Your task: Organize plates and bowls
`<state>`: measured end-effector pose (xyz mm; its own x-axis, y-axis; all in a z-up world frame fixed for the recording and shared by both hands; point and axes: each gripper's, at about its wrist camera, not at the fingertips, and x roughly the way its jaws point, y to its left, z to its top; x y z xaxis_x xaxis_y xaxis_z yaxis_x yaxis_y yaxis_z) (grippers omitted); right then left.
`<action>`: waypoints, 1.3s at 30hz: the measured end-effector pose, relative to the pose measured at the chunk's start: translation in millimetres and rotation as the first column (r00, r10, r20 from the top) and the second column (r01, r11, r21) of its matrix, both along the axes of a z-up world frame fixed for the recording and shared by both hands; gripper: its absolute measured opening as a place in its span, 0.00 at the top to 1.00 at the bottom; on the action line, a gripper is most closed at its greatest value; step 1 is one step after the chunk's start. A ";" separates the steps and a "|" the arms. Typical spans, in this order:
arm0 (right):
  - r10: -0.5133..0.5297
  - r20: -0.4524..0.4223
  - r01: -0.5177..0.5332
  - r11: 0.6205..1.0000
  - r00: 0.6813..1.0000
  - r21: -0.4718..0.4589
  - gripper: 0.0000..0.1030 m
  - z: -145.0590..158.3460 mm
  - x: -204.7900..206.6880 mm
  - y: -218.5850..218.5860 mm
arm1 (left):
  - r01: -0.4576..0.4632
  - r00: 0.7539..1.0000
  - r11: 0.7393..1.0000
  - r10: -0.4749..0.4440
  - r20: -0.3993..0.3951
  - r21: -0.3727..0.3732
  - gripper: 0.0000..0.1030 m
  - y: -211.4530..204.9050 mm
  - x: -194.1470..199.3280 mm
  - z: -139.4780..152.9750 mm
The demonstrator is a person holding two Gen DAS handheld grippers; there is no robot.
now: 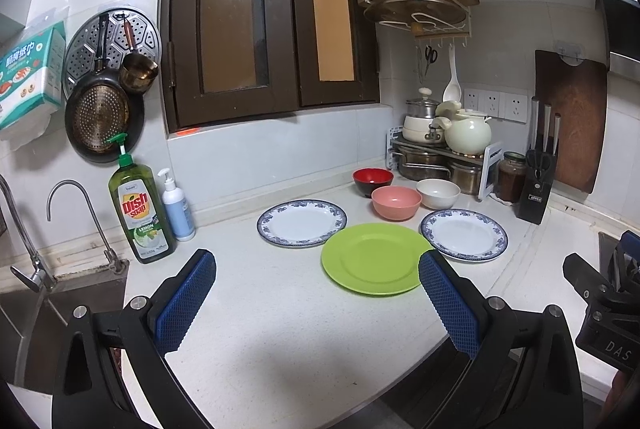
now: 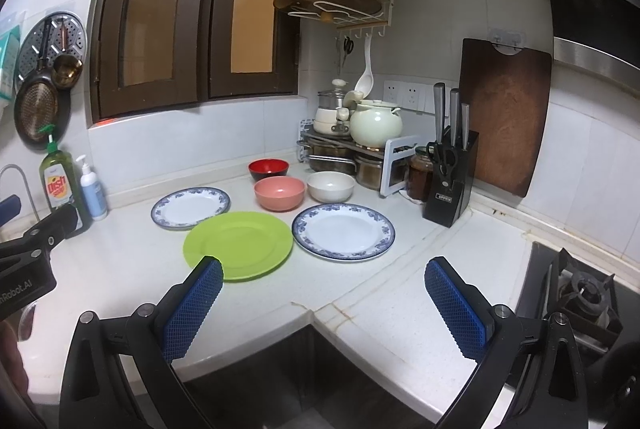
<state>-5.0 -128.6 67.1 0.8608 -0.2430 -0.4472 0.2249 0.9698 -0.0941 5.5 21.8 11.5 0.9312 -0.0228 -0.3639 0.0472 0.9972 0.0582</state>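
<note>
Three round plates lie flat on the white speckled countertop. The green plate is plain and matte and sits nearest the front edge. A blue-rimmed plate, glossy white with a patterned border, lies behind it to the left; the two look to be touching or nearly so. A second blue-rimmed plate lies just to the right of the green one.

Three bowls stand upright behind the plates. The pink bowl is in the middle, just behind the green plate. The red bowl, dark outside and red inside, stands further back and left. The white bowl stands close beside the pink bowl on its right.

A rack of steel pots occupies the corner, with a black knife block and a wooden cutting board to its right. A green dish soap bottle stands by the sink at left.

The left gripper hovers over the front of the countertop, jaws spread wide, empty; its pads are blue with a diamond-grid texture. The right gripper hovers above the counter's front edge, jaws likewise wide apart and empty.
</note>
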 end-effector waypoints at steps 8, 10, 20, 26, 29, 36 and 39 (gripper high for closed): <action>-0.004 -0.006 0.004 1.000 1.000 0.002 0.01 -1.0 2.2 -0.7 | 0.005 1.000 1.000 -0.005 -0.009 0.000 0.00 1.5 5.0 -2.0; -0.007 -0.008 0.007 1.000 1.000 0.006 0.01 -2.4 4.4 -0.4 | 0.007 1.000 1.000 -0.007 -0.014 0.001 0.00 3.5 8.1 -4.0; -0.010 -0.077 0.015 0.998 0.997 0.068 0.01 -27.3 25.0 1.3 | 0.028 0.995 1.000 -0.027 -0.099 0.000 0.00 8.6 35.1 -27.6; 0.018 -0.132 -0.003 0.994 0.991 0.113 0.01 -47.6 68.1 -8.8 | 0.017 0.979 1.000 -0.017 -0.202 0.000 0.00 -0.9 77.8 -49.0; 0.054 -0.170 -0.031 0.990 0.984 0.135 0.01 -63.8 99.4 -12.9 | -0.004 0.966 1.000 0.008 -0.260 0.014 0.00 -8.1 107.9 -61.0; 0.156 -0.279 -0.097 0.972 0.947 0.215 0.01 -97.2 182.7 -30.1 | -0.066 0.937 0.996 0.084 -0.340 0.062 0.00 -22.6 175.7 -78.7; 0.172 -0.309 -0.101 0.968 0.935 0.232 0.01 -109.4 208.7 -38.2 | -0.095 0.923 0.992 0.119 -0.366 0.085 0.00 -26.0 195.8 -84.5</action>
